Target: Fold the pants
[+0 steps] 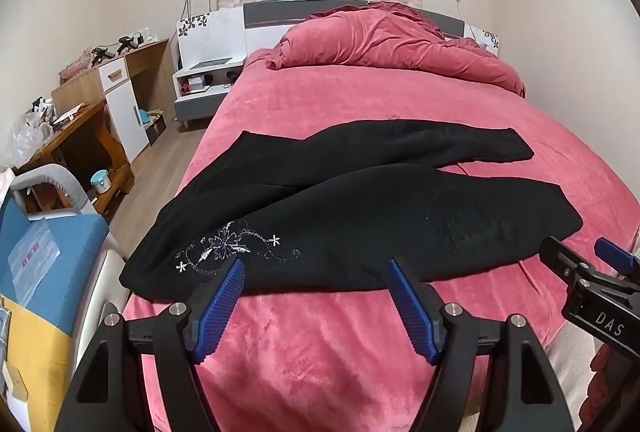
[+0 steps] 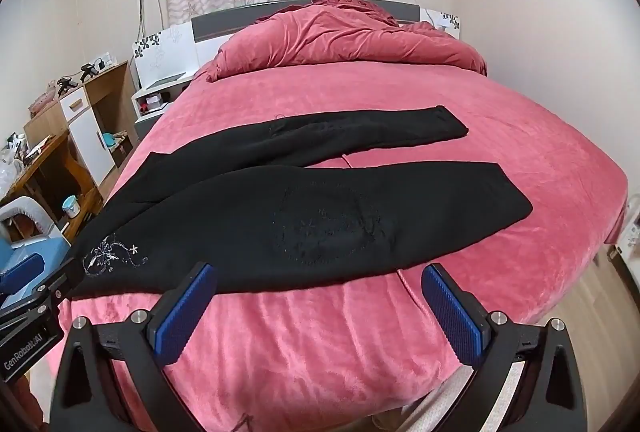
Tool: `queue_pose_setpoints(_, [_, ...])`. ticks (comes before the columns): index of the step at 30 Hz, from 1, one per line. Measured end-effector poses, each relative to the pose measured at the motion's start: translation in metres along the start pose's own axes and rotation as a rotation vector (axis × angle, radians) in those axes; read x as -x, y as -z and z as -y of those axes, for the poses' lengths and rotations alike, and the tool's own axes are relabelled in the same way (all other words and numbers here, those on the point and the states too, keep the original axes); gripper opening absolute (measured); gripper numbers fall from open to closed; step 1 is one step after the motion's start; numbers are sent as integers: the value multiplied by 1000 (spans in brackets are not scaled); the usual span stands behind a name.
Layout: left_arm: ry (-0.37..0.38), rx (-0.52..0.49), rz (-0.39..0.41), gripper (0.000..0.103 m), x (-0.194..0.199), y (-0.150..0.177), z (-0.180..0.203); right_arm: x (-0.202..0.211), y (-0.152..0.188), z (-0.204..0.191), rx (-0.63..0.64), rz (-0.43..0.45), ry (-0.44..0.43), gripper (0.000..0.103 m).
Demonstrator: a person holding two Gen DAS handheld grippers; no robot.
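Black pants (image 1: 340, 216) lie spread across the pink bed, waist at the left with white floral embroidery (image 1: 236, 246), both legs running right, the far leg apart from the near one. My left gripper (image 1: 316, 268) is open and empty, just in front of the near edge by the waist. My right gripper (image 2: 320, 274) is open and empty, in front of the near leg of the pants (image 2: 304, 220). The right gripper also shows in the left wrist view (image 1: 584, 256), and the left gripper shows in the right wrist view (image 2: 44, 272).
A pink bedspread (image 1: 320, 352) covers the bed, with a bunched pink duvet (image 1: 392, 40) at the headboard. A nightstand (image 1: 204, 84) and wooden desk (image 1: 100, 120) stand left. A blue-and-yellow box (image 1: 36, 272) sits at the near left. Floor lies right of the bed (image 2: 600, 304).
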State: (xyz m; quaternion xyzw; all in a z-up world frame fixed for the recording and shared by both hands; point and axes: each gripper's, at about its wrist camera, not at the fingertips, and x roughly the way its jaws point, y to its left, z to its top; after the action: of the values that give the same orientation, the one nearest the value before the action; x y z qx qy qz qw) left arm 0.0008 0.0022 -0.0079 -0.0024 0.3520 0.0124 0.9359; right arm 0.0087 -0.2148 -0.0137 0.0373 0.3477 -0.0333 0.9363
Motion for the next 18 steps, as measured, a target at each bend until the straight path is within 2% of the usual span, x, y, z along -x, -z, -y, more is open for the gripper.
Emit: queue_pose_setpoints(18, [1, -5, -49, 75, -9, 3, -1, -9, 4, -3, 10, -29, -4, 103])
